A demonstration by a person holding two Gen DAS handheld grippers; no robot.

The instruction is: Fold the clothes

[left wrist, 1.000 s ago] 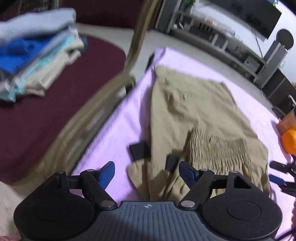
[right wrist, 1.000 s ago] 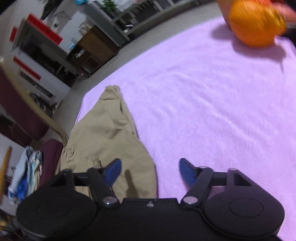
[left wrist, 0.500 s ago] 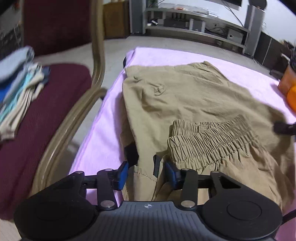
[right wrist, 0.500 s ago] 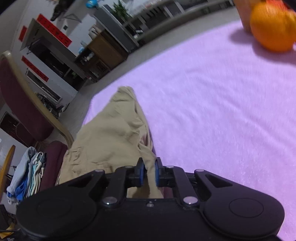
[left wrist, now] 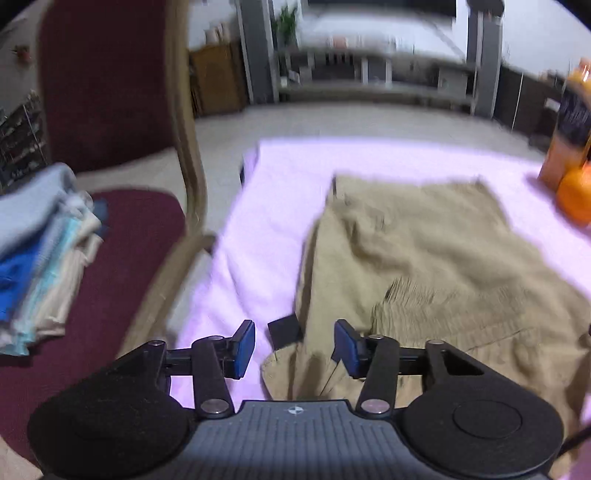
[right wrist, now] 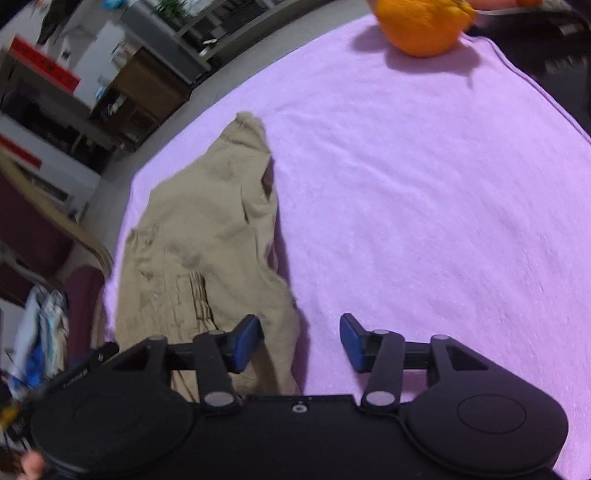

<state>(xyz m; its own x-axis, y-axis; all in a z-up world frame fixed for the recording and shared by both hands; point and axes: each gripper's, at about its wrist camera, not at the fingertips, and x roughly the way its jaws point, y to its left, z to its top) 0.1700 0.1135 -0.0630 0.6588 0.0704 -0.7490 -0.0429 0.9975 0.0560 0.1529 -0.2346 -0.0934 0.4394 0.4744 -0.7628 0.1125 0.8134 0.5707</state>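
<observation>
While the khaki trousers point(left wrist: 424, 258) lie folded over on the purple cloth point(right wrist: 424, 184), waistband uppermost at the near edge, both tools hover with nothing in them: the left gripper point(left wrist: 294, 347) has its jaws spread over the garment's near corner, the right gripper point(right wrist: 302, 341) spread at its other edge. A careless pinch could catch only the top layer, or the cloth, and drag the fold open. The orange point(right wrist: 421, 26) sits well apart.

Left gripper point(left wrist: 294, 345) spread, khaki trousers point(left wrist: 424, 266) beneath
</observation>
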